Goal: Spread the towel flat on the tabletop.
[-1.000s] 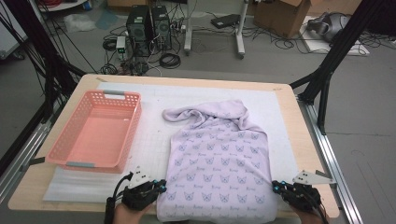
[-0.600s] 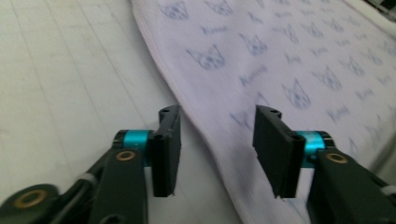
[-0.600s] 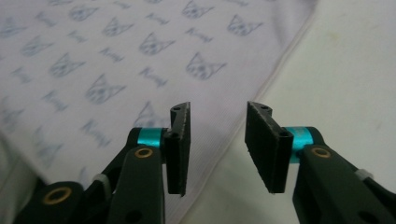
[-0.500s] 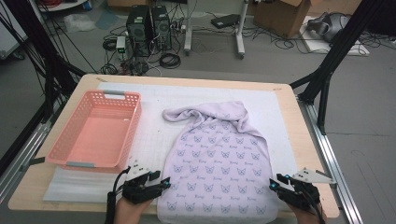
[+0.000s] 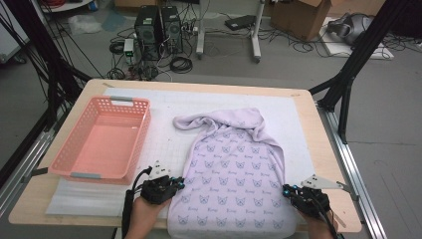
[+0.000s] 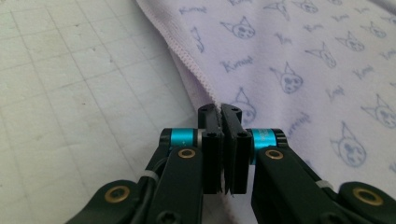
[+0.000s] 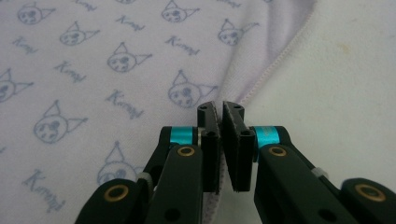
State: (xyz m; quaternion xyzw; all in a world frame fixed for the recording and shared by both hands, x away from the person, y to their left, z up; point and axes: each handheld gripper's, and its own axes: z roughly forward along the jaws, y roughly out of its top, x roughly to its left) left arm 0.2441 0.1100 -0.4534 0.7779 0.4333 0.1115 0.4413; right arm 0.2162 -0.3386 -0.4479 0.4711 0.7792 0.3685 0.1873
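Purple cat-print towel (image 5: 234, 184) lies flat on the desk (image 5: 318, 129).
Soft and floppy; left tool (image 6: 219, 111) and right tool (image 7: 219, 107) pinch its near side edges.

Grey floor (image 5: 298, 69) spreads beyond the wooden bench (image 5: 318, 129) — two black computer towers (image 5: 159, 25) stand past its far edge amid tangled cables (image 5: 179, 62). A cardboard box (image 5: 298, 12) sits farther right of the towers — black frame struts (image 5: 358, 55) slant beside the bench.
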